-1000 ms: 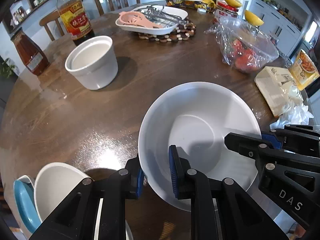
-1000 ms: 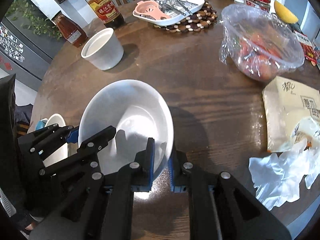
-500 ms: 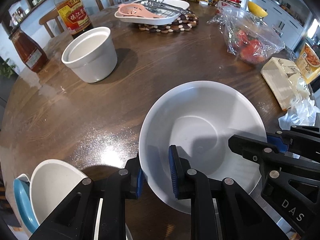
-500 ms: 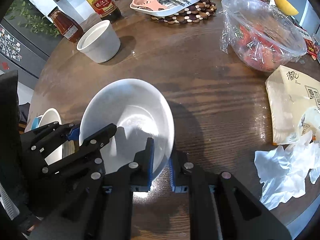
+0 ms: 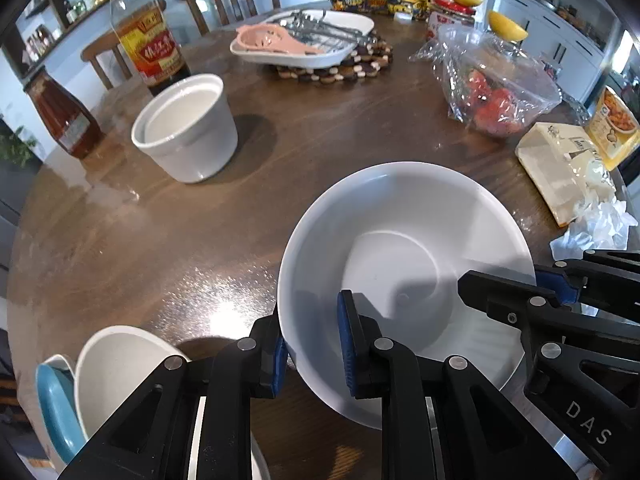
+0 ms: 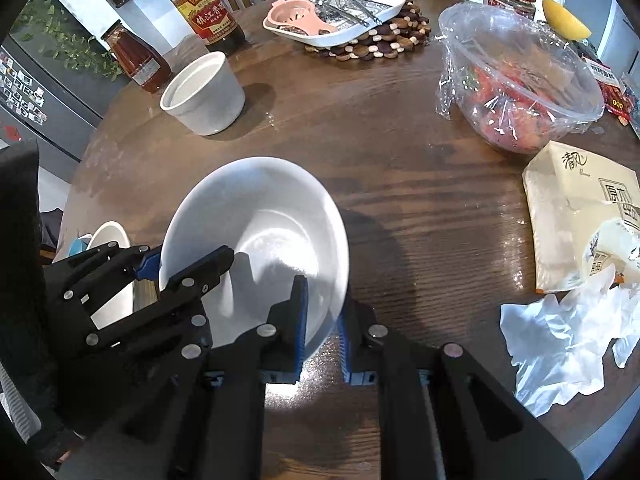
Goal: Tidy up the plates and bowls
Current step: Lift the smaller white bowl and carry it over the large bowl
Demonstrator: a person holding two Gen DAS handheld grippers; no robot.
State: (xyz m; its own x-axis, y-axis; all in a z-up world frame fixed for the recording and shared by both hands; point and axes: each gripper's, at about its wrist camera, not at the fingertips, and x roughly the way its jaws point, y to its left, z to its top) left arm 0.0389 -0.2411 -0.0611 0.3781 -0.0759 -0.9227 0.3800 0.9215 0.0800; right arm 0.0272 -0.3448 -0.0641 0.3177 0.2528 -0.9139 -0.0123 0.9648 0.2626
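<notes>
A large white bowl (image 5: 400, 248) (image 6: 260, 224) is held between both grippers over the round wooden table (image 5: 160, 232). My left gripper (image 5: 312, 346) (image 6: 182, 264) is shut on its left rim, one blue pad inside and one outside. My right gripper (image 6: 322, 330) (image 5: 516, 284) is shut on the right rim the same way. A deep white cup-shaped bowl (image 5: 188, 128) (image 6: 204, 94) stands further back on the left. At the near left edge a white bowl (image 5: 116, 372) sits nested with a blue bowl (image 5: 56, 408).
Behind stand a vinegar bottle (image 5: 148, 48), a red sauce bottle (image 5: 64, 116) and a white tray of utensils (image 5: 304, 40) on a beaded trivet. A wrapped clear bowl of strawberries (image 6: 520, 92), a tissue pack (image 6: 576, 216) and crumpled white plastic (image 6: 560, 344) lie on the right.
Both grippers keep their hold on the large bowl. The views only sway slightly; nothing on the table has moved.
</notes>
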